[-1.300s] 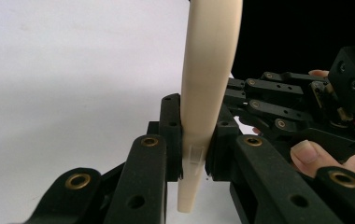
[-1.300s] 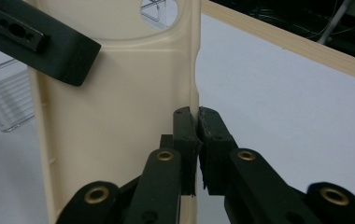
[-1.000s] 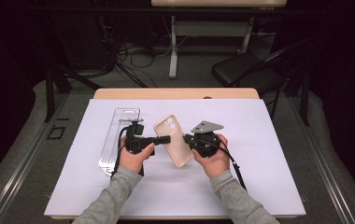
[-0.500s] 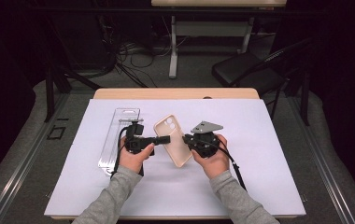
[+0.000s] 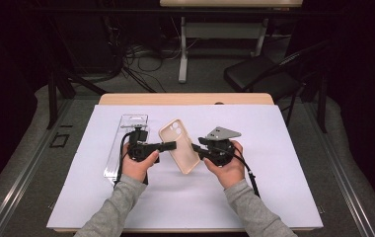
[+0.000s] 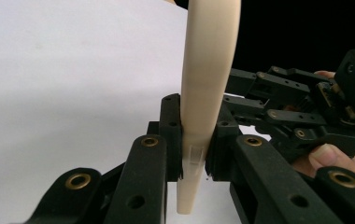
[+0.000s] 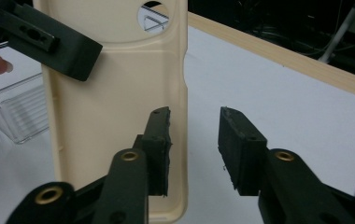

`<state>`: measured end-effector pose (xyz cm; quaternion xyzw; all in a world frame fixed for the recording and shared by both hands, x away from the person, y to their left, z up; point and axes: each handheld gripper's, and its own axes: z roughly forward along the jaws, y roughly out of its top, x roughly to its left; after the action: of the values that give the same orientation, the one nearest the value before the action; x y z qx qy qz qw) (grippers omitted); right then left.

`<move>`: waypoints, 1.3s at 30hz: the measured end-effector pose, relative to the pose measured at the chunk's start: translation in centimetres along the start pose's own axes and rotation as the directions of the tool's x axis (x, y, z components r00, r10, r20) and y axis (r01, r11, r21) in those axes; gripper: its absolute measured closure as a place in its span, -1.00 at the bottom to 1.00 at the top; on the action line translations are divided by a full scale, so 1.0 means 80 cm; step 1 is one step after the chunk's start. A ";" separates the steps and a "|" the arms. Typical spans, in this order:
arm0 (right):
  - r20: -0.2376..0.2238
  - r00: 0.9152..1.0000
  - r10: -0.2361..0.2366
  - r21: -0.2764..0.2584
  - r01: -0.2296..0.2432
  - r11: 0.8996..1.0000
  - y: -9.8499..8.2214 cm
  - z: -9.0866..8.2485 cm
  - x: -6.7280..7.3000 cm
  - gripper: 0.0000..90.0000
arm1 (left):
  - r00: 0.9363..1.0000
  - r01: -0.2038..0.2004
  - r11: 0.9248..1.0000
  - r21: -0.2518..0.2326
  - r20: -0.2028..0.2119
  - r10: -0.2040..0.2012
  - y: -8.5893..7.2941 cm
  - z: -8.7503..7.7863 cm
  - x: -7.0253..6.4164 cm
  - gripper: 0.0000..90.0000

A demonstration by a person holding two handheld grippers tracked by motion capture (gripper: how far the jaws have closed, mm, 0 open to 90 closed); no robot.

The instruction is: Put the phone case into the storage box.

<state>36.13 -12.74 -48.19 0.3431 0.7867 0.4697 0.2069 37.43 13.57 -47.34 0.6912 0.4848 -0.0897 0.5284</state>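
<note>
From my high view the white sheet (image 5: 274,163) is evenly bright under overhead light; the room behind it is nearly black. Shadows are faint. In my gripper views the near jaws are soft and grainy.

no writing can be read on anything.

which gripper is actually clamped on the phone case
The left gripper: its jaws press the cream phone case. The right gripper stands open beside the edge.
</note>
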 end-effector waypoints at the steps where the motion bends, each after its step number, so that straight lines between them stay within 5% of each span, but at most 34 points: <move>1: 0.000 1.000 0.000 0.000 0.000 1.000 0.000 0.000 0.000 0.37 | 1.000 0.000 1.000 0.000 0.000 0.000 0.000 0.000 0.000 0.77; 11: -0.033 0.999 -0.023 0.008 0.023 1.000 0.001 -0.002 -0.005 0.10 | 0.998 -0.057 0.998 0.005 -0.004 0.057 0.003 -0.009 0.003 0.77; 20: -0.090 0.996 0.016 -0.012 -0.017 1.000 0.004 -0.008 -0.010 -0.03 | 0.994 -0.109 0.994 0.023 0.001 0.109 0.006 -0.016 0.003 0.77; 39: -0.170 0.985 0.029 0.037 -0.023 0.999 0.002 -0.011 -0.020 0.00 | 0.987 -0.159 0.987 0.034 0.018 0.158 0.008 -0.028 0.004 0.77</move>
<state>36.67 -14.38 -47.61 0.3154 0.8051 0.4861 0.1267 37.24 15.63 -46.17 0.7361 0.4225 -0.0612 0.5253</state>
